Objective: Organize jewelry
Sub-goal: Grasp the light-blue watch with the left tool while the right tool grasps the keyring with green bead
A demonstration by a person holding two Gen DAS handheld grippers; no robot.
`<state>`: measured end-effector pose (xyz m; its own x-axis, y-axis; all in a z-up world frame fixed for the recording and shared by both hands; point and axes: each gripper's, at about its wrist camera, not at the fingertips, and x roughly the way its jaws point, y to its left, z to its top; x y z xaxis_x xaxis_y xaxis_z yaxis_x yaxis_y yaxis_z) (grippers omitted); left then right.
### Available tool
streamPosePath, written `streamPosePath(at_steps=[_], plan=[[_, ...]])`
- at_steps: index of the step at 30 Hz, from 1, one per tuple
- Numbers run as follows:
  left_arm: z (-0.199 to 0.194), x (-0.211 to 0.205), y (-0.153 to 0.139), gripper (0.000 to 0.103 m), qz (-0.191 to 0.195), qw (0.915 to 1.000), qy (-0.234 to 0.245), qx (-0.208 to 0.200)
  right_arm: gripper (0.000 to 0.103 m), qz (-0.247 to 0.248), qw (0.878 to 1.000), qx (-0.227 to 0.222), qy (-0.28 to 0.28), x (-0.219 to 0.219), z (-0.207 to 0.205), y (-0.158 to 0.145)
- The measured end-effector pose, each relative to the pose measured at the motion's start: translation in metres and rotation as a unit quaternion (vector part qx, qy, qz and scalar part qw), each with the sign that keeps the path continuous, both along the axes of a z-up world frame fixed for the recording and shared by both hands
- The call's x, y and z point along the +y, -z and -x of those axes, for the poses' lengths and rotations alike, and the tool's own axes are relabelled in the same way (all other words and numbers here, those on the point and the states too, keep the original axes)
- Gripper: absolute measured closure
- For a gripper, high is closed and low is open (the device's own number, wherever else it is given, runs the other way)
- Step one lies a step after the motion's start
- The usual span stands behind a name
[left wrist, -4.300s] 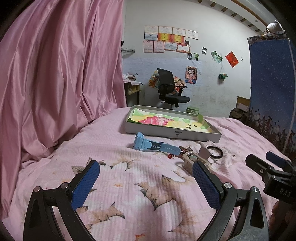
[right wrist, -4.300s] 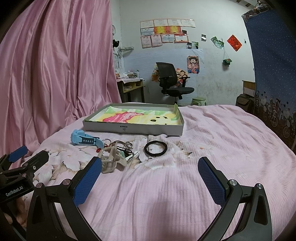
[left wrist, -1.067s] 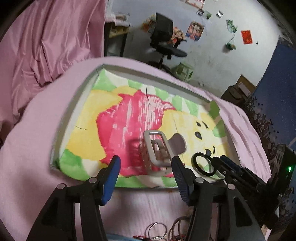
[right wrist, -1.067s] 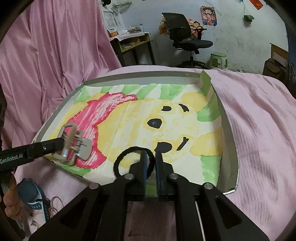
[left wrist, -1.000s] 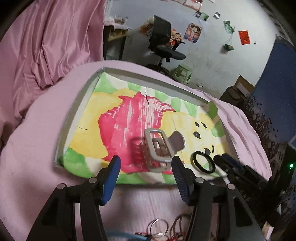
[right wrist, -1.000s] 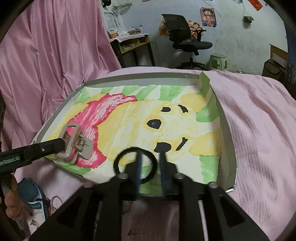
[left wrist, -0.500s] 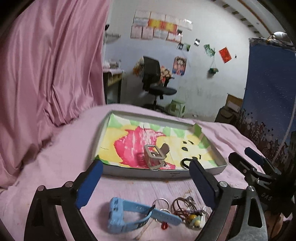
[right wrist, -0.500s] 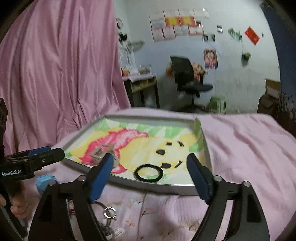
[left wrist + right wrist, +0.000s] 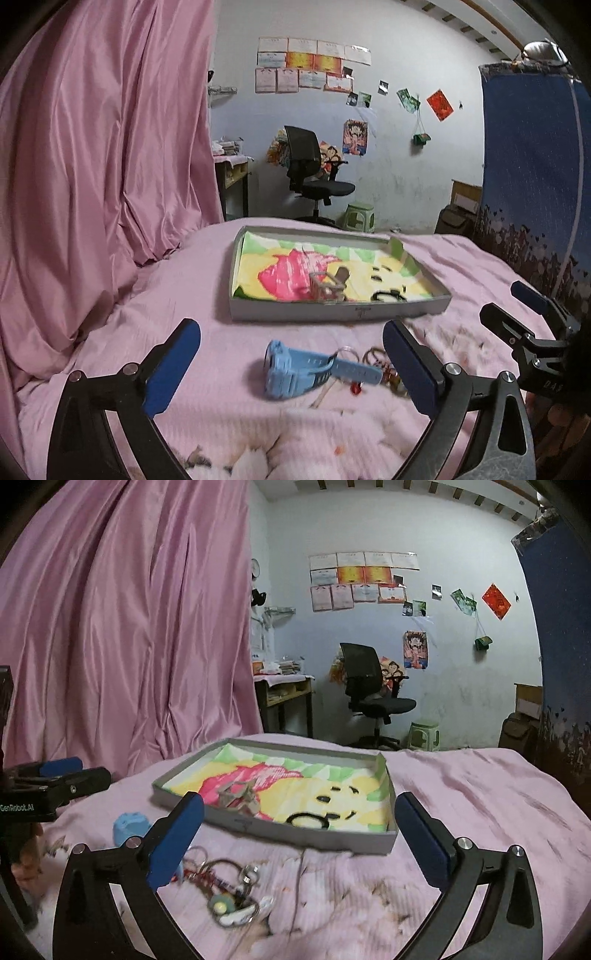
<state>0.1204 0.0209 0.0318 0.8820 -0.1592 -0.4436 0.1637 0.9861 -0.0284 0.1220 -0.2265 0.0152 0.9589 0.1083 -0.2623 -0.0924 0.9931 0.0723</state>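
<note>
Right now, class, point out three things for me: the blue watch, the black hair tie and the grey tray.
blue watch (image 9: 286, 373), left wrist view, on its case.
black hair tie (image 9: 308, 820), right wrist view, on the ring's near edge.
grey tray (image 9: 332, 315), left wrist view, on its near wall.

We count one shallow grey tray (image 9: 338, 314) on the pink bedspread (image 9: 207, 332), lined with a painted bear picture. Inside it lie two pieces: one grey hair claw clip (image 9: 327, 286) and, at its 3 o'clock, one black hair tie (image 9: 386, 296). Outside the tray, at its 6 o'clock, we count one light blue watch (image 9: 314, 371) and, at the watch's 3 o'clock, one tangled cluster of key rings and charms (image 9: 225, 890); how many rings it holds we cannot tell. Two grippers show, the left (image 9: 291, 371) and the right (image 9: 301, 843), each with two blue-padded fingers spread wide.
</note>
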Motion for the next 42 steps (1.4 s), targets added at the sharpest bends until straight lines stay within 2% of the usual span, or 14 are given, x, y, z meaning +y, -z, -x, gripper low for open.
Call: streamPosePath(at_steps=[10, 17, 23, 26, 28, 33, 37, 39, 42], plan=[[-0.004, 0.017, 0.026, 0.003, 0.01, 0.998, -0.008, 0.061, 0.002, -0.019, 0.995, 0.092, -0.018, -0.002, 0.002, 0.022], [-0.021, 0.018, 0.044, 0.003, -0.001, 0.9926, -0.009, 0.121, 0.002, 0.005, 0.989, 0.144, -0.027, 0.008, -0.007, 0.038], [-0.028, 0.013, 0.048, 0.003, -0.006, 0.9914, 0.003, 0.131, 0.004, 0.022, 0.982, 0.183, -0.045, 0.018, -0.014, 0.048], [-0.032, 0.009, 0.048, 0.004, -0.01, 0.9915, 0.015, 0.129, 0.02, 0.017, 0.979, 0.194, -0.051, 0.018, -0.017, 0.051], [-0.034, 0.006, 0.047, 0.006, -0.012, 0.9917, 0.019, 0.126, 0.035, 0.014, 0.978, 0.202, -0.053, 0.018, -0.02, 0.053], [-0.043, 0.006, 0.048, 0.021, -0.003, 0.9905, 0.027, 0.135, 0.055, 0.004, 0.973, 0.217, -0.075, 0.021, -0.026, 0.058], [-0.051, 0.006, 0.053, 0.031, 0.005, 0.9885, 0.033, 0.147, 0.059, 0.012, 0.969, 0.225, -0.1, 0.033, -0.03, 0.061], [-0.054, 0.004, 0.054, 0.033, 0.006, 0.9879, 0.036, 0.151, 0.064, 0.019, 0.966, 0.232, -0.113, 0.041, -0.034, 0.063], [-0.057, 0.002, 0.055, 0.034, 0.006, 0.9876, 0.039, 0.152, 0.065, 0.024, 0.963, 0.242, -0.116, 0.047, -0.042, 0.067]])
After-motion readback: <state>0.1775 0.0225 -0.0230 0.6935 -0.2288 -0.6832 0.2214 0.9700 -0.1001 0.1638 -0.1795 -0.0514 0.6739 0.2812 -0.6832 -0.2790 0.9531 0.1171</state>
